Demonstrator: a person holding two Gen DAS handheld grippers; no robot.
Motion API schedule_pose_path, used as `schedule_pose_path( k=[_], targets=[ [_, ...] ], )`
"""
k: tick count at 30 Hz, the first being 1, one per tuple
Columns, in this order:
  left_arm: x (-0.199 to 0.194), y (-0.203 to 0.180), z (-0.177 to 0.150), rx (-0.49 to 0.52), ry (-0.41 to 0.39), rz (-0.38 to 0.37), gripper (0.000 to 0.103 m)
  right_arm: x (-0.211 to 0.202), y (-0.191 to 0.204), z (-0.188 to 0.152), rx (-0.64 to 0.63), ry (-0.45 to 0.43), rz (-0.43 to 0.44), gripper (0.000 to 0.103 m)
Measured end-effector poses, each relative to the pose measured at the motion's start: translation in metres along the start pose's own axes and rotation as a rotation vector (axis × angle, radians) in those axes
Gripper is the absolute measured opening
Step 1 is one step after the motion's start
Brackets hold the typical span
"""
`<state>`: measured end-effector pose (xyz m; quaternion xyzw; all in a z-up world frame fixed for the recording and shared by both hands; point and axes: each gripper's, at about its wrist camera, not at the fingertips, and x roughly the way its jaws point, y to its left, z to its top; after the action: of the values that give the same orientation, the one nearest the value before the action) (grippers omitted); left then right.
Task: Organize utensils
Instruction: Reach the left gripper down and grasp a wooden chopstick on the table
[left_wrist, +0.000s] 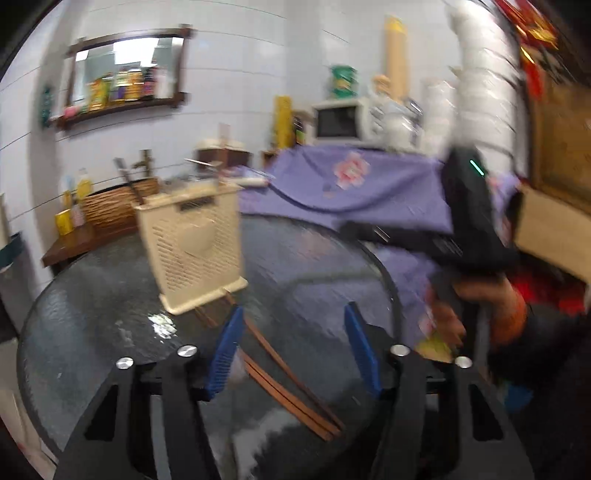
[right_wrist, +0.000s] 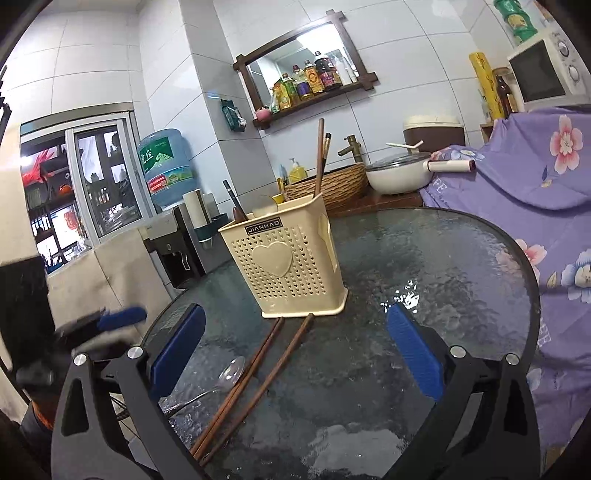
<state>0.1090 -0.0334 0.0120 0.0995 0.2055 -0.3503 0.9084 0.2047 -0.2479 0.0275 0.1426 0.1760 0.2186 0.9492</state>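
A cream perforated utensil holder (left_wrist: 195, 251) (right_wrist: 291, 266) stands on the round glass table (right_wrist: 424, 258). Tall chopsticks (right_wrist: 319, 158) and a dark-handled utensil (right_wrist: 234, 203) stick up out of it. Brown chopsticks (left_wrist: 288, 384) (right_wrist: 255, 380) lie loose on the glass in front of the holder, with a clear spoon (right_wrist: 225, 376) beside them. My left gripper (left_wrist: 295, 354) is open low over those chopsticks, which lie between its blue pads untouched. My right gripper (right_wrist: 295, 350) is open and empty, just right of the chopsticks. A hand (left_wrist: 491, 306) holds it.
A purple flowered cloth (right_wrist: 535, 192) covers something along the table's right side. Behind the table are a wicker basket (right_wrist: 332, 181), a white pot (right_wrist: 399, 177), a microwave (right_wrist: 546, 74) and a water dispenser (right_wrist: 166, 166). The table's rim (right_wrist: 532, 295) curves close on the right.
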Motion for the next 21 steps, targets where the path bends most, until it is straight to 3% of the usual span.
schedule_pose_path(
  k=[8, 11, 13, 17, 21],
  targets=[
    [0.028, -0.094, -0.057, 0.333, 0.279, -0.344, 0.020, -0.007, -0.002, -0.006, 0.012, 0.024, -0.014, 0.097],
    [0.052, -0.110, -0.076, 0.385, 0.398, -0.462, 0.015, -0.011, -0.005, -0.010, 0.035, 0.037, -0.008, 0.097],
    [0.069, -0.111, -0.082, 0.389, 0.468, -0.510, 0.014, -0.014, -0.009, -0.013, 0.060, 0.048, -0.002, 0.097],
    [0.099, -0.125, -0.098, 0.495, 0.598, -0.553, 0.014, -0.020, -0.022, -0.017, 0.146, 0.063, 0.022, 0.097],
    [0.104, -0.132, -0.097, 0.499, 0.627, -0.635, 0.014, -0.028, -0.035, -0.019, 0.209, 0.062, 0.022, 0.097]
  ],
)
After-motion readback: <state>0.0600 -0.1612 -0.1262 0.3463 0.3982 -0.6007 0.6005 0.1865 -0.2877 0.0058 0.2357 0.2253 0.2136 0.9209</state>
